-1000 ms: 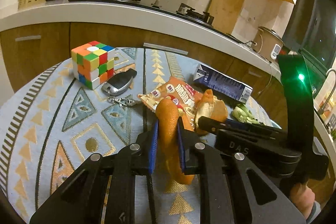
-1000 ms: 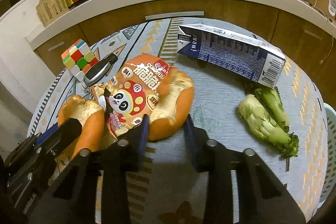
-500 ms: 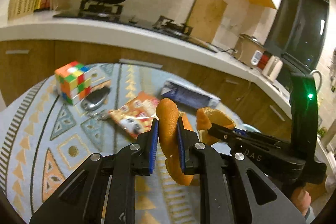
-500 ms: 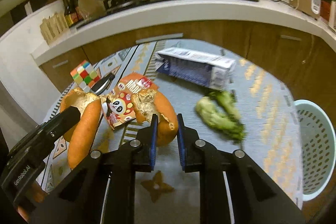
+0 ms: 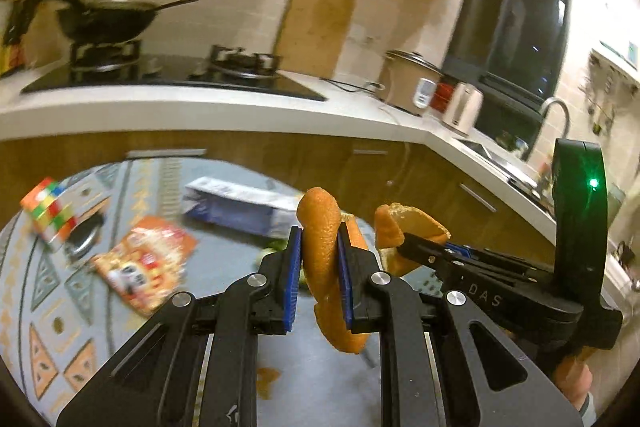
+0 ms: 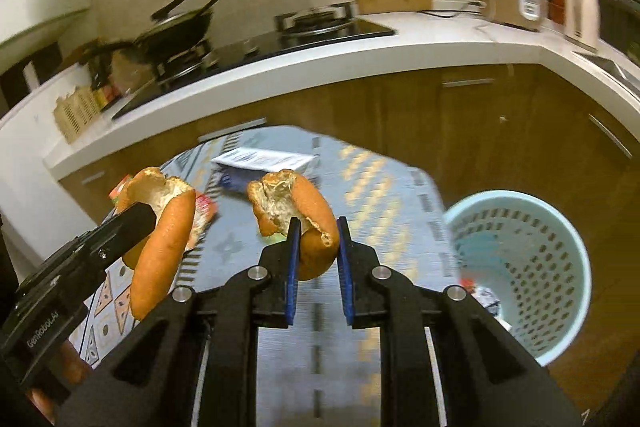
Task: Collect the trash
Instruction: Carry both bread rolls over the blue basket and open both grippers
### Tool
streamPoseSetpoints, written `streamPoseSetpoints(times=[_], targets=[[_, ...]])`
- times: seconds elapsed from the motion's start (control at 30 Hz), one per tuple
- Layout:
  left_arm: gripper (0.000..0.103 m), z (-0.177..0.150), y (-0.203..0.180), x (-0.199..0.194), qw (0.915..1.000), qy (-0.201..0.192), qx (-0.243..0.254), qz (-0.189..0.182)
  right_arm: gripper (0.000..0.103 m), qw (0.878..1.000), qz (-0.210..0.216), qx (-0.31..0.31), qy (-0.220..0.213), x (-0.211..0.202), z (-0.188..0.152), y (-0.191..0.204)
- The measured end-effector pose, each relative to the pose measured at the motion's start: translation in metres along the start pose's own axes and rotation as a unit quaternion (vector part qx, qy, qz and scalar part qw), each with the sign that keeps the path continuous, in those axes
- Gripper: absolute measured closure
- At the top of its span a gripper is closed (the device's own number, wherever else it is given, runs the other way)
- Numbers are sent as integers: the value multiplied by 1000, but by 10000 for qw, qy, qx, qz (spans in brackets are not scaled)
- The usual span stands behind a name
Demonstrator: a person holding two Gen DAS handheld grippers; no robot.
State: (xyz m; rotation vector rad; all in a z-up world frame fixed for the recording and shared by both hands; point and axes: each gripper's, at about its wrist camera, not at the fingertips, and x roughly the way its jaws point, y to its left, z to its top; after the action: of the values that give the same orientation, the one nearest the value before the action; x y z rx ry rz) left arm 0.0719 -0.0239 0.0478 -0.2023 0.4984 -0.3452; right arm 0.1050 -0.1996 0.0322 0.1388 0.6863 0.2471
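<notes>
My left gripper (image 5: 319, 241) is shut on a long curled orange peel (image 5: 326, 267) and holds it high above the table. My right gripper (image 6: 317, 233) is shut on a second, cup-shaped orange peel (image 6: 298, 211). Each gripper shows in the other's view: the right one with its peel (image 5: 404, 227) to the right, the left one with its peel (image 6: 160, 239) to the left. A pale blue perforated trash basket (image 6: 520, 267) stands on the floor at the right, with some scraps inside.
On the patterned tablecloth (image 5: 44, 307) lie a red snack wrapper (image 5: 146, 263), a blue-and-white carton (image 5: 240, 203), a Rubik's cube (image 5: 48, 213) and a car key (image 5: 82, 237). A kitchen counter (image 6: 320, 67) with a wok and rice cooker runs behind.
The right gripper closed on its peel and lifted it. Both grippers rose from the table and swung right, bringing the trash basket into the right view.
</notes>
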Motion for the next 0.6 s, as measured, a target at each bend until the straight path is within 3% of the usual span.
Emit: streamPoseSetpoints(times=[0.4, 0.47, 0.6], targets=[[88, -4, -86, 79, 9941, 699, 586, -594, 88, 9936, -725, 851, -153, -28, -3, -120], [88, -7, -99, 99, 9898, 940, 697, -815, 88, 9911, -839, 1032, -75, -26, -6, -140], [88, -19, -118, 129, 9849, 1258, 808, -874, 88, 9838, -1031, 1442, 266, -14, -21, -179]])
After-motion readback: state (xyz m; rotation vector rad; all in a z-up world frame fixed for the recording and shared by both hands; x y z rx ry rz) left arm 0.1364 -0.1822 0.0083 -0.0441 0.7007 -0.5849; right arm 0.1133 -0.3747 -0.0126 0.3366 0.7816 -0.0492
